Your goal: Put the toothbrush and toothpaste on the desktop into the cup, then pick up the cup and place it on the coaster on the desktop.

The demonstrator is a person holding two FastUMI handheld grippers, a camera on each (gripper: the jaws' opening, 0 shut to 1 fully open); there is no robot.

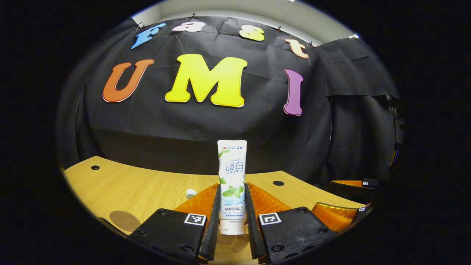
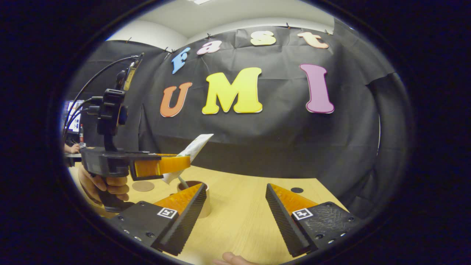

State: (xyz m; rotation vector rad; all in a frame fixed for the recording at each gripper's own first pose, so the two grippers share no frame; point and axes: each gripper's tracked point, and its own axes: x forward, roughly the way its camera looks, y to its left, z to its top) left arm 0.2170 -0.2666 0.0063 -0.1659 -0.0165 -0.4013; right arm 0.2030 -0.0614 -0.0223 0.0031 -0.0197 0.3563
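You are working over a pale wooden desk (image 2: 243, 217) in the booth, part way through the task. In the right gripper view, your left gripper (image 2: 176, 164) holds the toothpaste (image 2: 191, 151) tilted in the air just above the cup (image 2: 206, 208), which stands on the desk toward the left. A thin stem rising from the cup may be the toothbrush (image 2: 182, 182), so that step looks done, though I cannot be sure. The round brown coaster (image 2: 143, 186) lies bare farther left, so the cup's move remains. In the left gripper view, the jaws pinch the white tube with green leaves near its cap. Your right gripper (image 2: 235, 217) hovers nearby, jaws spread and holding nothing.
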